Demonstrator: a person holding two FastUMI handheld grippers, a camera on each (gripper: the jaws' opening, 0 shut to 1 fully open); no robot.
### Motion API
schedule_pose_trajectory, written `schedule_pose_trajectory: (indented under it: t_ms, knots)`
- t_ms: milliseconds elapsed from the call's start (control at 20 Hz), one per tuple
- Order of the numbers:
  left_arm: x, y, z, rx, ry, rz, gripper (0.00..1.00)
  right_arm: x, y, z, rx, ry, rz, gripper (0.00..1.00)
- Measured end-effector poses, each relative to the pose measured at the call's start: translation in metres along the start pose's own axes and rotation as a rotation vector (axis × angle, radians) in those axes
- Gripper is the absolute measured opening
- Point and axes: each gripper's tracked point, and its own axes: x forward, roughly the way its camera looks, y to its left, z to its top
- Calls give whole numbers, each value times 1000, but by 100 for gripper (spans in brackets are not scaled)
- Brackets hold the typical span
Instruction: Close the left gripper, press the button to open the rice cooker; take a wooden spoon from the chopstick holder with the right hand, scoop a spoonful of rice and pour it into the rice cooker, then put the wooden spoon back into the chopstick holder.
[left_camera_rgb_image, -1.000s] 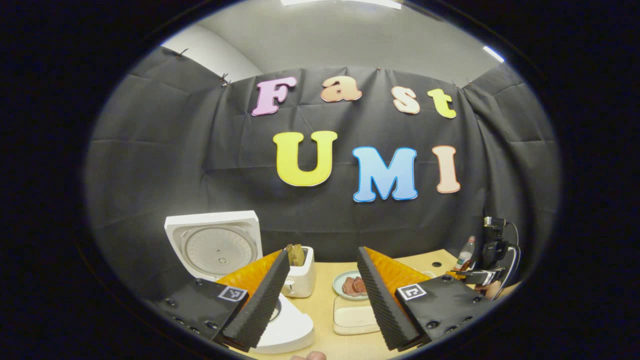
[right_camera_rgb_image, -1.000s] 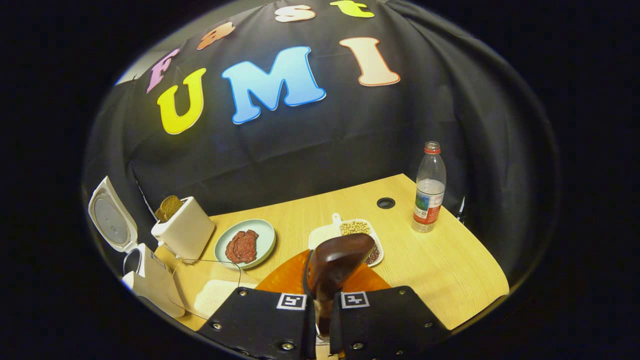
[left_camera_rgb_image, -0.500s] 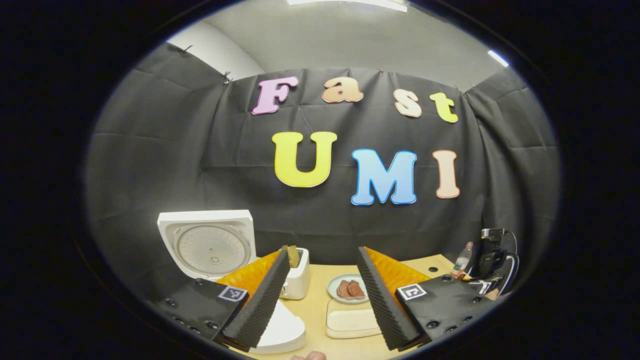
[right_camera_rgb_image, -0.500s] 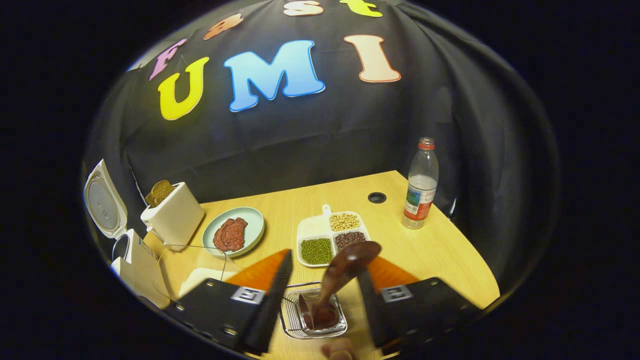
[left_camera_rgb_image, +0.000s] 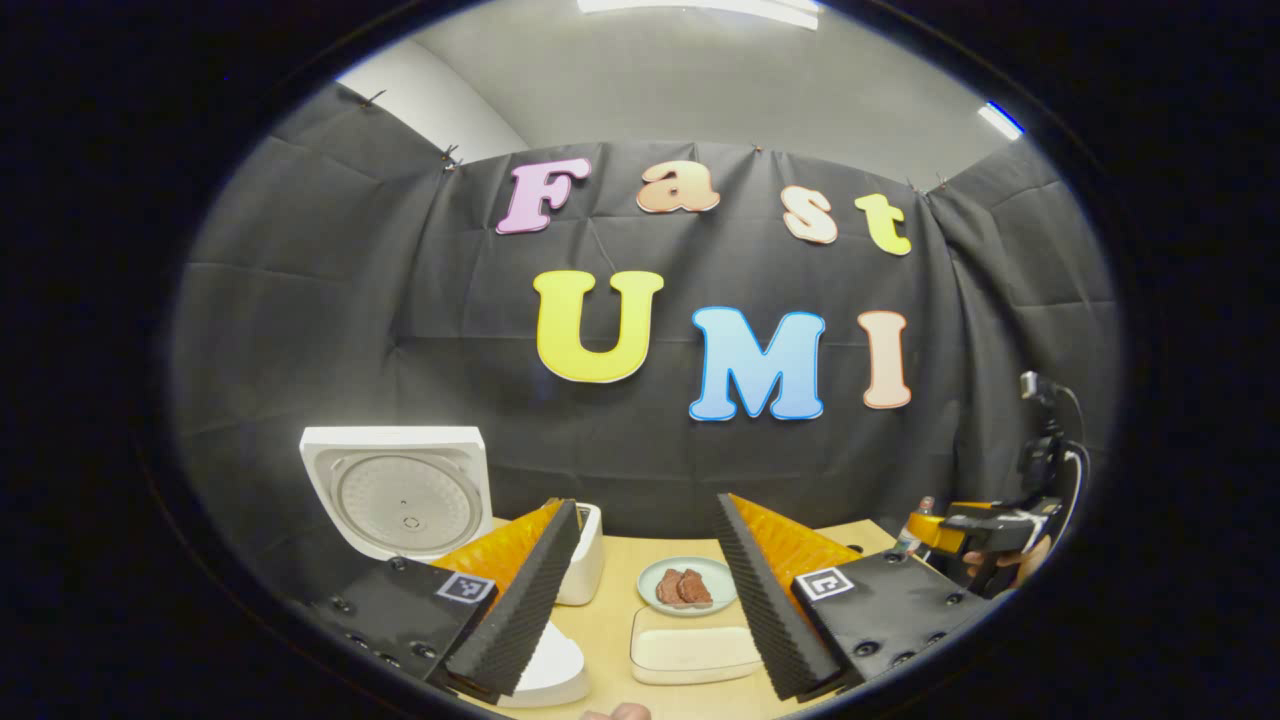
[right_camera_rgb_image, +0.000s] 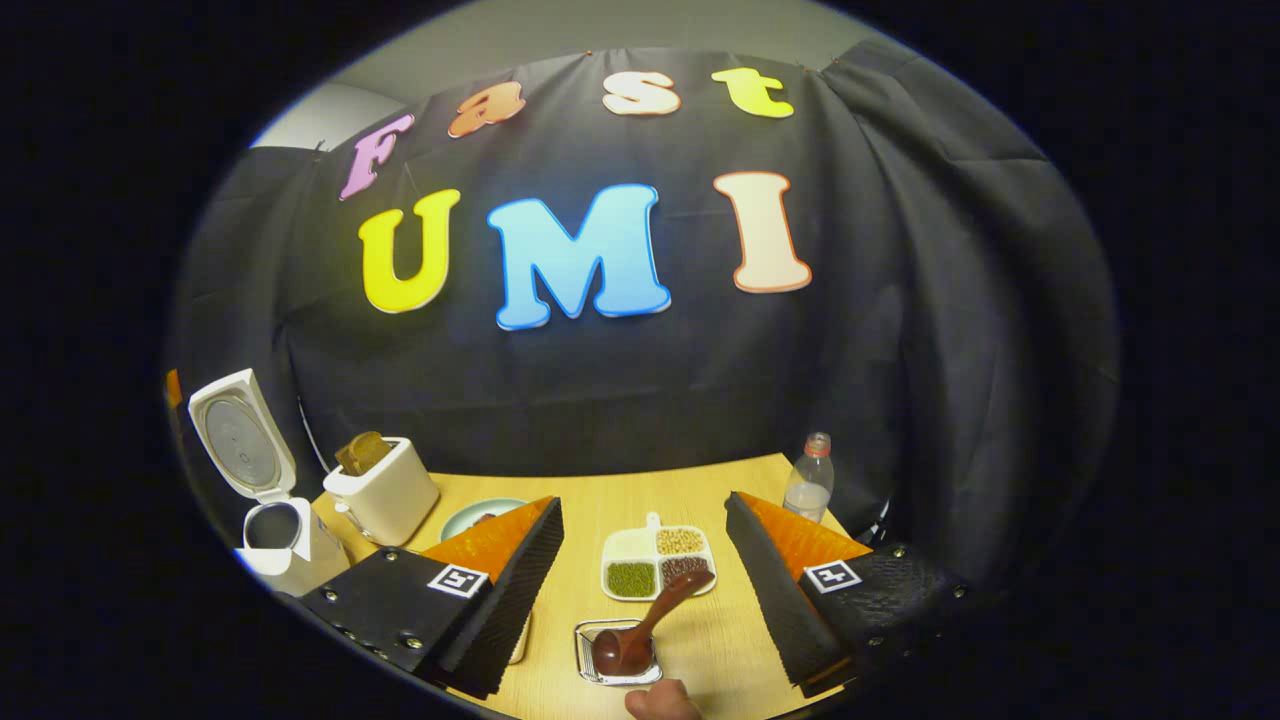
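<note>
One wooden spoon (right_camera_rgb_image: 640, 630); one rice cooker (right_camera_rgb_image: 268, 500)

Rice cooker (left_camera_rgb_image: 545, 672) body — hidden behind left tool (left_camera_rgb_image: 640, 590)

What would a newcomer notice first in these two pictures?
The white rice cooker at the table's far left, lid up. Then the dark wooden spoon leaning in the wire holder near the front edge, between the open right claw. Behind it sits a divided dish of beans.
</note>
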Motion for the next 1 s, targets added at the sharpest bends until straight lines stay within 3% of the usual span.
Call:
schedule_pose_trajectory:
  t_ms: [200, 250, 300, 350, 500, 650, 1000]
  knots:
    - [12, 27, 14, -12, -4, 39, 99, -16, 26, 44, 19, -76, 59, 99]
    - [15, 36, 18, -26, -1, 45, 90, -18, 33, 52, 17, -90, 71, 99]
    - [19, 47, 21, -34, 3, 55, 99, -20, 37, 58, 10, -102, 79, 99]
    - [23, 60, 25, -35, 3, 70, 99, -21, 40, 62, -9, -115, 79, 99]
    - [38, 105, 40, -25, 14, 132, 98, -21, 52, 58, -40, -114, 87, 96]
    - [55, 154, 59, -49, 16, 190, 98, -25, 61, 59, -45, -120, 93, 99]
    - [109, 251, 78, -78, 21, 263, 95, -23, 72, 52, -58, -98, 76, 99]
